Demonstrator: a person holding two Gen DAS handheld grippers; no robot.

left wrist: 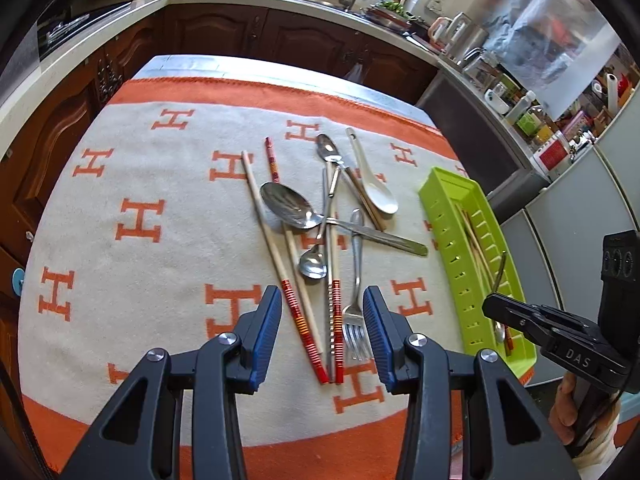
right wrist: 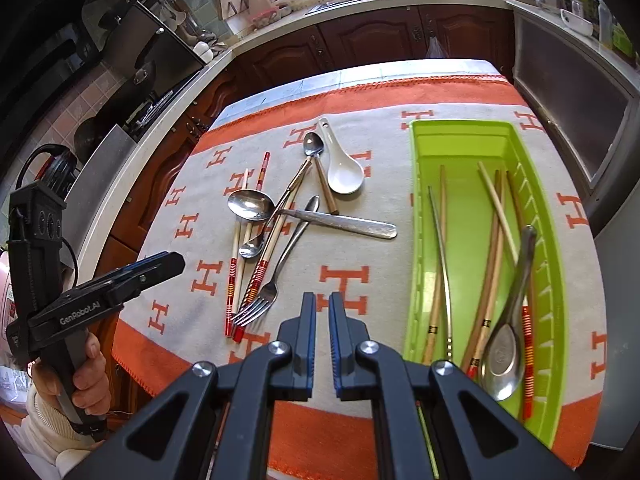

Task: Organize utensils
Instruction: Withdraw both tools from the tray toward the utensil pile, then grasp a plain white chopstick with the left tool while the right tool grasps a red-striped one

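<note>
Your desk wears a matt, woolly cloth (left wrist: 160,272) with a stitched orange border, and on it the spoons (left wrist: 290,204) and fork (left wrist: 354,320) are polished metal that mirrors the light. The ladle spoon (right wrist: 345,174) is glossy white ceramic, the chopsticks (left wrist: 272,248) pale smooth wood with red banded ends. The tray (right wrist: 460,136) is shiny green plastic, and your fingers (left wrist: 266,332) carry ribbed blue pads on matt black plastic.

From the left wrist we look forward and steeply down along our fingers (left wrist: 264,336), close above the near edge of the desk (left wrist: 120,184), facing the kitchen cabinets. From the right wrist we look the same way, set further right, above the green tray (right wrist: 424,240). Both views share the utensil pile (left wrist: 324,232), the tray, and each other's gripper at the frame edge.
</note>
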